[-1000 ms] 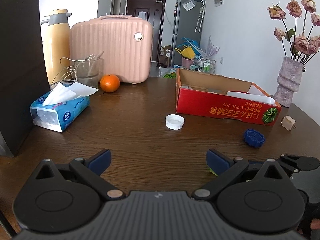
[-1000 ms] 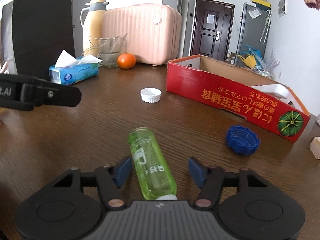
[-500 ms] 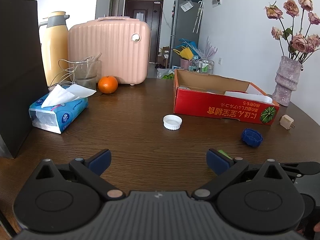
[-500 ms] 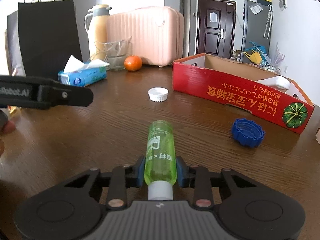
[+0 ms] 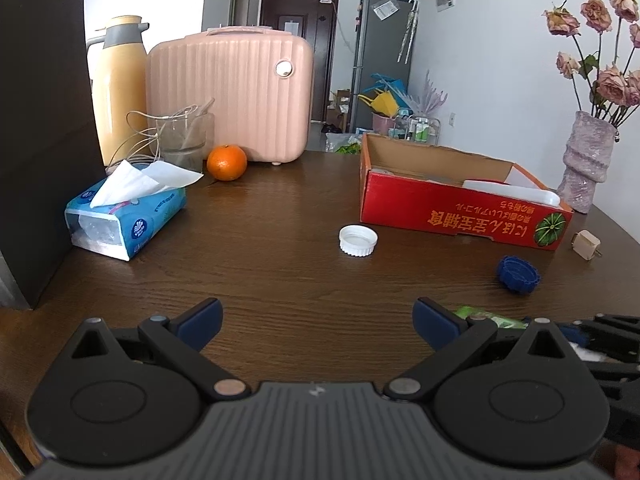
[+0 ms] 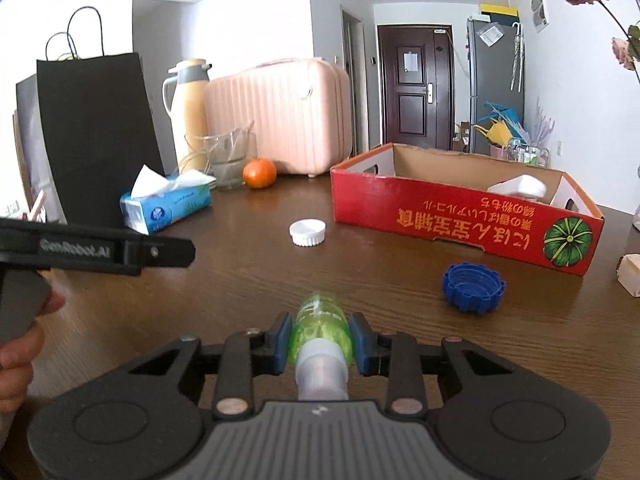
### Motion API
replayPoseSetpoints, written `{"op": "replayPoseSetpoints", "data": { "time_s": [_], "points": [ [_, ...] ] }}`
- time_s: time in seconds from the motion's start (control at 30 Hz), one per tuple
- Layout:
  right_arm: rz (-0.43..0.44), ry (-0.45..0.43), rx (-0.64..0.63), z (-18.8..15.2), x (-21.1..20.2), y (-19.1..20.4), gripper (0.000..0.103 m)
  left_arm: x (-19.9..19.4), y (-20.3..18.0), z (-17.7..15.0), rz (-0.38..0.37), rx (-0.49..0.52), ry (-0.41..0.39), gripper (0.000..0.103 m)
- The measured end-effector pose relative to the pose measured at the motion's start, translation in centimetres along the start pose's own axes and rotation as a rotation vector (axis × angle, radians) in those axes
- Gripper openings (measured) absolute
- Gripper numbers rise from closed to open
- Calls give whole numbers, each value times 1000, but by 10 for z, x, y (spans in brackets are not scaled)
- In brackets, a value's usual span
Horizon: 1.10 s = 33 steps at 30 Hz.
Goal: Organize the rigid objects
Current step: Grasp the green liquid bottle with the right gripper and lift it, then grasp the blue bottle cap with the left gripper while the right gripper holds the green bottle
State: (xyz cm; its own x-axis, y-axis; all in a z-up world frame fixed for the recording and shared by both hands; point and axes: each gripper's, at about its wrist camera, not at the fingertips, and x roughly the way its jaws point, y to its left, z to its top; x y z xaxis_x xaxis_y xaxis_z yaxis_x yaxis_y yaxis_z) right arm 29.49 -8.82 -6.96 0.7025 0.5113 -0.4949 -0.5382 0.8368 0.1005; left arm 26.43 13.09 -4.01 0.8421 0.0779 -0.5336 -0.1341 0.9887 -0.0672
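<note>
On the left, the left gripper [image 5: 316, 314] has kept its place above the bare table [image 5: 280, 216], jaws spread wide with nothing between them. To its right, the right gripper [image 6: 320, 340] has gone from straddling the green bottle [image 6: 320, 320] a second ago to clamping tight on its shoulder, cap end toward the camera, and the bottle now looks lifted off the wood. With the bottle secured, the red cardboard box [image 6: 440, 216] at far right seems its likely destination, while the white cap [image 6: 307, 233] and blue cap [image 6: 473, 287] lie loose before it
</note>
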Motion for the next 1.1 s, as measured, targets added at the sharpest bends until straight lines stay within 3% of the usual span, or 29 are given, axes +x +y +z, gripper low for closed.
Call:
{"op": "replayPoseSetpoints", "data": {
  "time_s": [0.47, 0.8, 1.1],
  "points": [
    [-35, 135, -19, -9, 21, -4, 31, 1, 0, -1, 6, -2, 7, 103],
    [-80, 146, -43, 2, 45, -4, 32, -4, -1, -2, -15, 0, -6, 103],
    [-66, 96, -3, 2, 33, -10, 30, 0, -2, -3, -11, 4, 4, 103]
  ]
}}
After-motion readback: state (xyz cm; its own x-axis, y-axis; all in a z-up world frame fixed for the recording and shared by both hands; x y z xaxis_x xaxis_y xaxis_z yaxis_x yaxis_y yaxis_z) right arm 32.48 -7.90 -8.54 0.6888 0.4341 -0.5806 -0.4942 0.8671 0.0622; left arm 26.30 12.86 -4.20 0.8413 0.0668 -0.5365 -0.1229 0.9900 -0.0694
